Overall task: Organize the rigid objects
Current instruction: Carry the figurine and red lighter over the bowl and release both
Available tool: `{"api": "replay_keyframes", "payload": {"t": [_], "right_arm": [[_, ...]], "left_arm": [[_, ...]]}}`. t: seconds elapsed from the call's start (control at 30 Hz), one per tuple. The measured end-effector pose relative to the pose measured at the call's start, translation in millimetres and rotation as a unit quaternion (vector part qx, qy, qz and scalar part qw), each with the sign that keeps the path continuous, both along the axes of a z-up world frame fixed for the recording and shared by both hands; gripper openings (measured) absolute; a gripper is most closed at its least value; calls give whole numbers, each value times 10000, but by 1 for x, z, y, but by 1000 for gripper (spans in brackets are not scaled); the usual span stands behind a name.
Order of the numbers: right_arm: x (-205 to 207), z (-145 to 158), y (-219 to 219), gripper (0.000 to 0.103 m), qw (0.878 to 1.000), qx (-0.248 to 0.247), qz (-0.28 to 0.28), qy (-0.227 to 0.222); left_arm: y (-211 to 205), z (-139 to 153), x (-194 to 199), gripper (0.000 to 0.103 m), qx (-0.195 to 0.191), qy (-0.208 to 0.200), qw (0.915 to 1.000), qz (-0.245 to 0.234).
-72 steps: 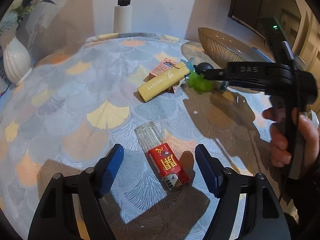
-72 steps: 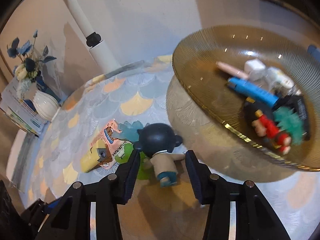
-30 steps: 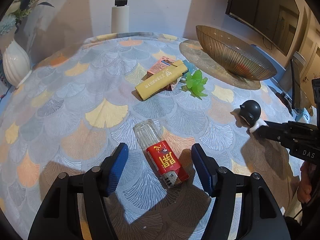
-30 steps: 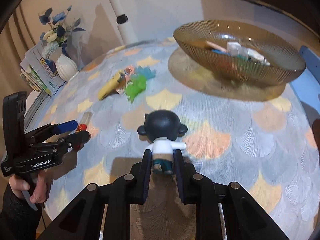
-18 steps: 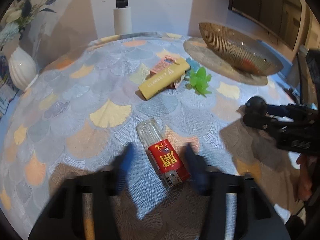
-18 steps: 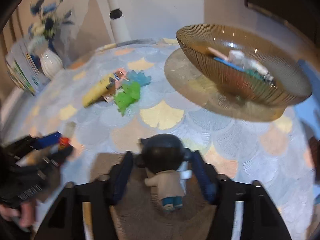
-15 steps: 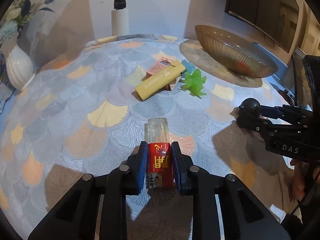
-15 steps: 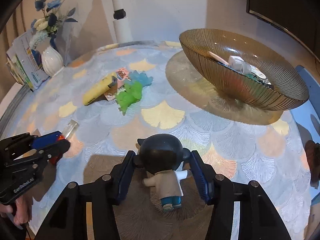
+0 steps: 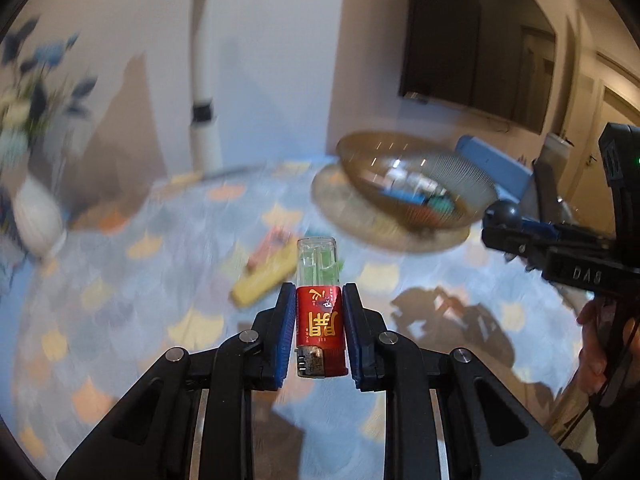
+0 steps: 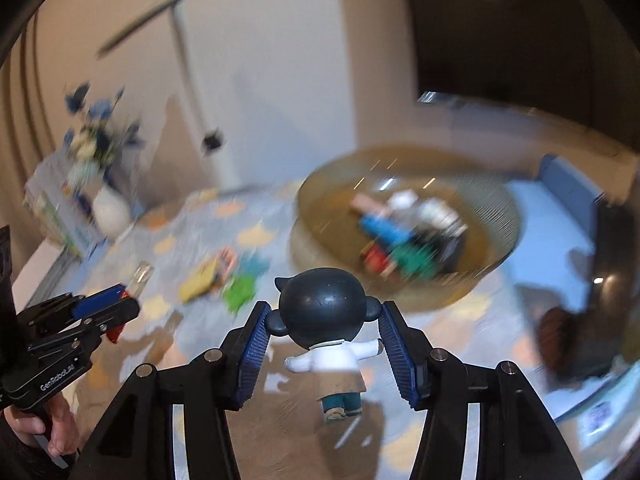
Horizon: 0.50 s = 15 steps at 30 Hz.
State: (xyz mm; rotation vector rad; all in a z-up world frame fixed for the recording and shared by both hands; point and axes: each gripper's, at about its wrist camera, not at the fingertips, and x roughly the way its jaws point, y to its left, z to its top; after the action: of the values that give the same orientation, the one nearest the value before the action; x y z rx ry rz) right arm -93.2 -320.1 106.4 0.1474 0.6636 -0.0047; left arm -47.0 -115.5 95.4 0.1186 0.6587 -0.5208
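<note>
Left claw pinches the red lighter, right claw grips the figurine's head, both lifted, probably bound for the blurred amber bowl at upper right

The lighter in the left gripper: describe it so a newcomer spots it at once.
Above the scallop-patterned table, find the left gripper. Its blue pads clamp the lighter: red label with gold lettering, clear top. The yellow lighter on the table is opaque.

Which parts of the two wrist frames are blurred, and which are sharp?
Left wrist view: table and bowl smeared; the left claw and its red lighter are crisp. Right wrist view: same smear on bowl and vase; the right claw and figurine are sharp.
</note>
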Motion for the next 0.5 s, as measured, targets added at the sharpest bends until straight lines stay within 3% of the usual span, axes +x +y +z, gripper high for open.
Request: {"api": "replay_keyframes", "payload": {"t": [0.13, 0.27, 0.37, 0.5], "right_arm": [[6, 40, -40, 54, 9982, 49, -538, -265], [22, 71, -79, 54, 9937, 117, -1043, -395], [41, 71, -98, 54, 9917, 196, -1247, -231], [73, 45, -108, 54, 9908, 212, -1318, 242]], "left_arm": [[-29, 43, 23, 20, 10, -351, 9991, -236], [-67, 76, 60, 20, -225, -327, 9977, -543], [-95, 77, 81, 20, -244, -162, 9971, -698], [-128, 53, 99, 20, -160, 119, 9959, -886]]}}
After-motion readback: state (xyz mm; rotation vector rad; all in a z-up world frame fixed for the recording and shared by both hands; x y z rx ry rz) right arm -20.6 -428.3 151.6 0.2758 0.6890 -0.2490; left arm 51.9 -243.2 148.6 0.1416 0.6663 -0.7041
